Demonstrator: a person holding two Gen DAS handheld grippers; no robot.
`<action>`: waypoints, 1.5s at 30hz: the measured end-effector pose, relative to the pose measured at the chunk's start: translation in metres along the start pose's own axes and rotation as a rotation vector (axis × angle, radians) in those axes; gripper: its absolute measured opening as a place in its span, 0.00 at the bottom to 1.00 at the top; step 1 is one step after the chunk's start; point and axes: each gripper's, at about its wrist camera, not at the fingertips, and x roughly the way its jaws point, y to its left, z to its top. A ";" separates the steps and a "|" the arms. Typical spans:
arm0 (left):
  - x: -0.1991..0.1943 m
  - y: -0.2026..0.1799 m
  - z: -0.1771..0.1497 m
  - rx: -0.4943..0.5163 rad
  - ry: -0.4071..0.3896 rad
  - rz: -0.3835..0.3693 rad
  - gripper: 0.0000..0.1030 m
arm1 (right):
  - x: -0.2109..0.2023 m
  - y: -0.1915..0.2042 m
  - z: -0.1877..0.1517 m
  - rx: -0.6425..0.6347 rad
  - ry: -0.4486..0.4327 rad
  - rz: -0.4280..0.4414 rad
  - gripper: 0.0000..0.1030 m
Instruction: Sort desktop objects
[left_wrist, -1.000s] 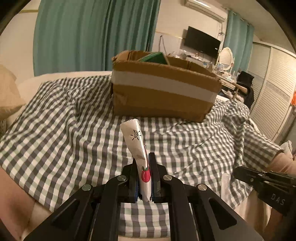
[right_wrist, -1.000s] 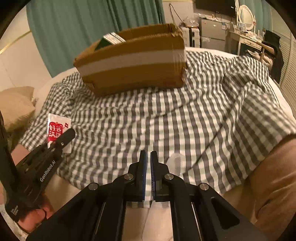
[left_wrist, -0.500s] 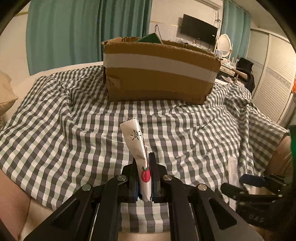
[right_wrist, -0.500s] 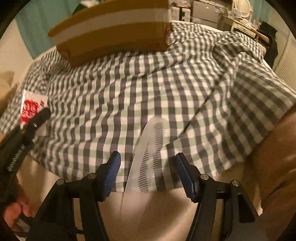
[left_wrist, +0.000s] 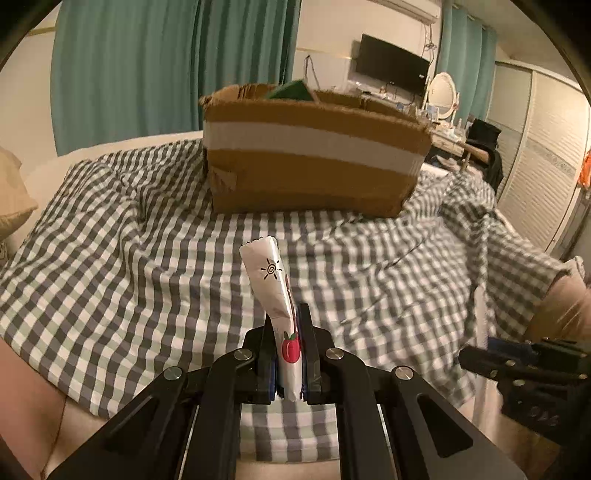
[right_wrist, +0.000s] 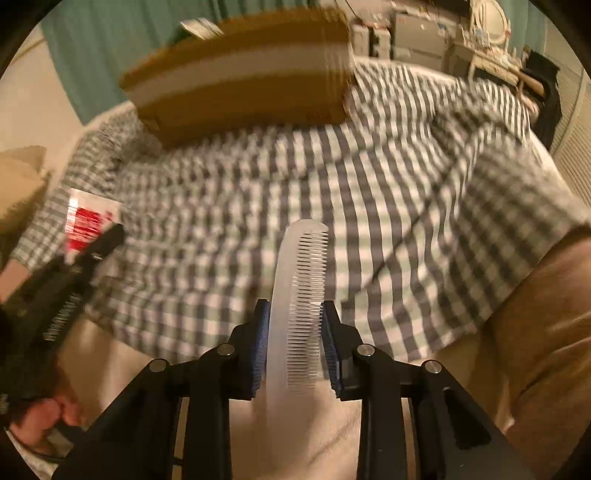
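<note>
My left gripper is shut on a white snack packet with a sun and a red apple printed on it; the packet stands up out of the jaws. In the right wrist view the same packet shows its red label at the left gripper's tip. A translucent white comb lies lengthwise between the blue pads of my right gripper, whose jaws are closing on its sides. The comb is sharp while the background is blurred. An open cardboard box stands behind.
A grey-and-white checked cloth covers the bed and is rumpled on the right. The box holds a green item. A hand grips the left tool. Teal curtains, a TV and a wardrobe lie beyond.
The right gripper opened wide over the comb on the cloth, then narrowed around it; the view is now blurred by motion. The left gripper keeps the packet and has hardly moved.
</note>
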 end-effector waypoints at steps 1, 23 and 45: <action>-0.004 -0.002 0.004 0.000 -0.012 -0.008 0.08 | -0.009 0.001 0.004 -0.008 -0.021 0.020 0.25; 0.026 -0.006 0.245 0.143 -0.296 -0.007 0.08 | -0.055 0.000 0.206 -0.062 -0.323 0.205 0.28; 0.002 0.007 0.088 0.094 -0.100 0.137 1.00 | 0.024 -0.021 0.049 -0.129 0.121 0.115 0.53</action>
